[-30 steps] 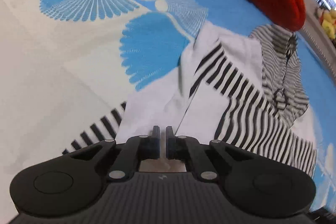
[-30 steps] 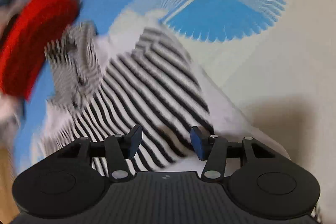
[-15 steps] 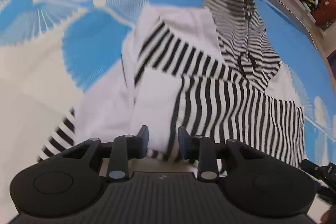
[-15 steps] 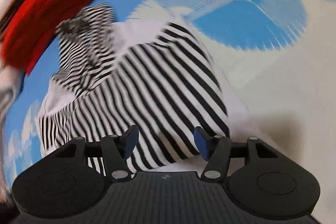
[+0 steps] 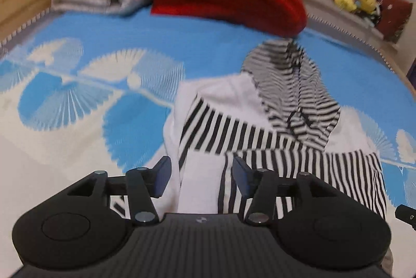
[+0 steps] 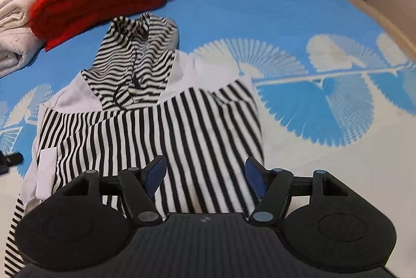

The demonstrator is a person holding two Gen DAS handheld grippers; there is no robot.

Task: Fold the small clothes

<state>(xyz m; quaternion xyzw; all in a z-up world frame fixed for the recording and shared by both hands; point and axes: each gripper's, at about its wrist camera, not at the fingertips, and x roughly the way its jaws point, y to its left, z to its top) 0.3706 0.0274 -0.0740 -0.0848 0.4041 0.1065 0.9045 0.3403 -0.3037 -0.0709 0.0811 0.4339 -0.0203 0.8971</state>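
On the blue-and-white bedspread (image 6: 299, 17): striped hooded top (image 6: 161, 127) lying half folded, sleeves across body. Left hand-held gripper (image 5: 200, 177) and right hand-held gripper (image 6: 205, 177) just opening, now released, nothing pinched, lifted clear. Fold placed; probably next fold due.

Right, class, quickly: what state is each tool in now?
Left tool: open, just been opening, holding nothing; hoodie lies beyond.
Right tool: open, just been opening, holding nothing.

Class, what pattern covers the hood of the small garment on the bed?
Thin black-and-white stripes on the hood, clearest in the right wrist view.
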